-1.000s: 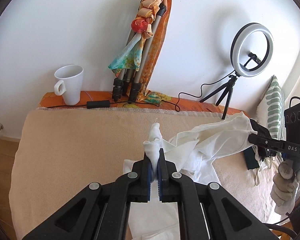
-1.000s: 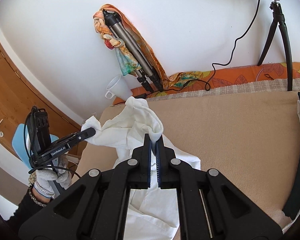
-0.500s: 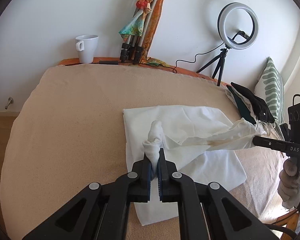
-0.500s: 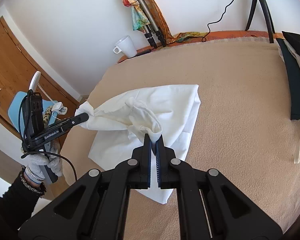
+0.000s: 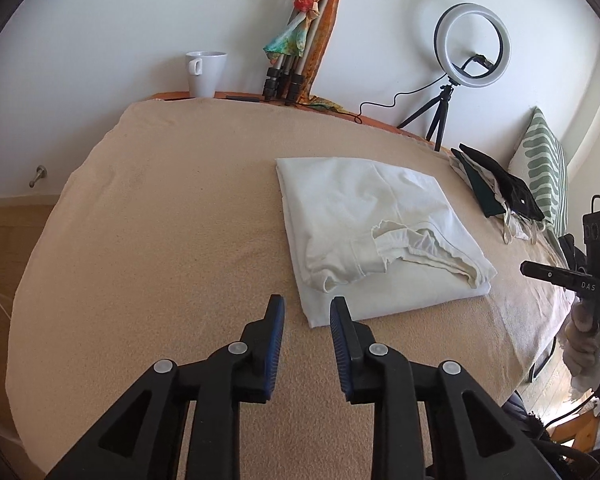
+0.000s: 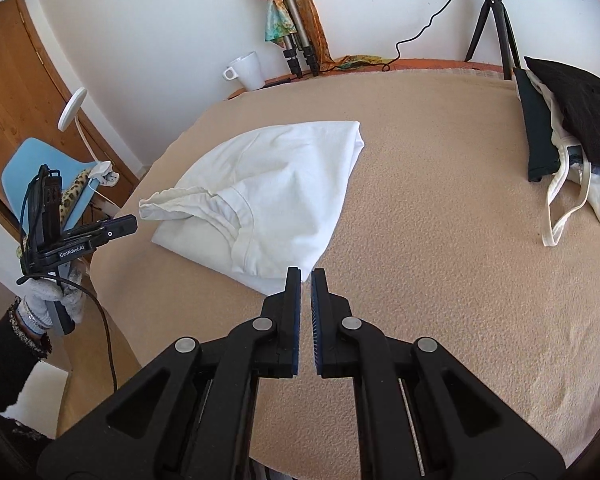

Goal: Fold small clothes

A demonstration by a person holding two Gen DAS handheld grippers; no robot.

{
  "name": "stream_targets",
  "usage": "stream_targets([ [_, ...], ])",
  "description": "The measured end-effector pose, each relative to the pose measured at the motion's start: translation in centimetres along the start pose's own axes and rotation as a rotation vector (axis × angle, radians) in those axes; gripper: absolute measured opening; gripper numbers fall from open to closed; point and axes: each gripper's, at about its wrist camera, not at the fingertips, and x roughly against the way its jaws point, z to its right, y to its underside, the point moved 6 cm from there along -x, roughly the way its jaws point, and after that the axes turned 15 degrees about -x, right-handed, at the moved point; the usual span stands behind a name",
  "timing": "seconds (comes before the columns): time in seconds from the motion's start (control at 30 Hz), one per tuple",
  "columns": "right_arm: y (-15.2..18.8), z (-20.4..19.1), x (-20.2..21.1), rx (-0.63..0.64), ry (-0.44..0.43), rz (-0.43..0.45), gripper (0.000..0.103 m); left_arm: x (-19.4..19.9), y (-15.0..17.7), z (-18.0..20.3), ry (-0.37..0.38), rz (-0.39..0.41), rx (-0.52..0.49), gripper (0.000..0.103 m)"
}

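Two grippers hover low over beige blanket (image 5: 172, 216), near folded white shirt (image 5: 364, 220). Left gripper (image 5: 306, 312): jaws wide apart, empty. Right gripper (image 6: 306, 280): jaws nearly together, slim gap, holding nothing.

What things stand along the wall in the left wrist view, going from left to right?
Mug → folded tripod with scarf → ring light → striped pillow.

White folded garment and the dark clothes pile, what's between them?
Only bare beige blanket between white folded garment and dark clothes pile, right wrist view.
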Motion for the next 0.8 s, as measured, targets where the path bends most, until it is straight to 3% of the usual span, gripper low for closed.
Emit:
stream_targets([
  [0.1,0.1,1.5,0.0,-0.107,-0.021,-0.018,0.039,0.2,0.0,-1.6,0.05,0.017,0.146,0.03],
  [0.13,-0.1,2.0,-0.2,-0.152,-0.029,-0.019,0.054,-0.1,-0.1,-2.1,0.082,0.018,0.207,0.03],
  [0.17,-0.3,2.6,-0.5,-0.203,-0.042,-0.022,0.057,-0.5,-0.2,-2.5,0.114,0.018,0.263,0.031],
  [0.33,-0.9,4.3,-3.4,-0.411,-0.156,-0.092,0.057,-3.3,-0.4,-3.3,0.215,-0.005,0.455,0.032],
  [0.47,-0.9,4.6,-5.2,-0.475,-0.19,-0.125,0.057,-5.1,0.0,-2.2,0.26,-0.058,0.478,0.032],
  [0.6,-0.7,4.1,-6.3,-0.497,-0.216,-0.162,0.056,-5.4,0.3,-1.7,0.259,-0.065,0.492,0.019],
  [0.73,-0.2,2.7,-6.6,-0.441,-0.21,-0.202,0.024,-5.0,0.3,-1.8,0.24,-0.054,0.486,0.012],
  [0.8,-0.1,2.0,-6.5,-0.415,-0.21,-0.211,0.016,-4.6,0.2,-1.8,0.242,-0.046,0.483,0.01],
])
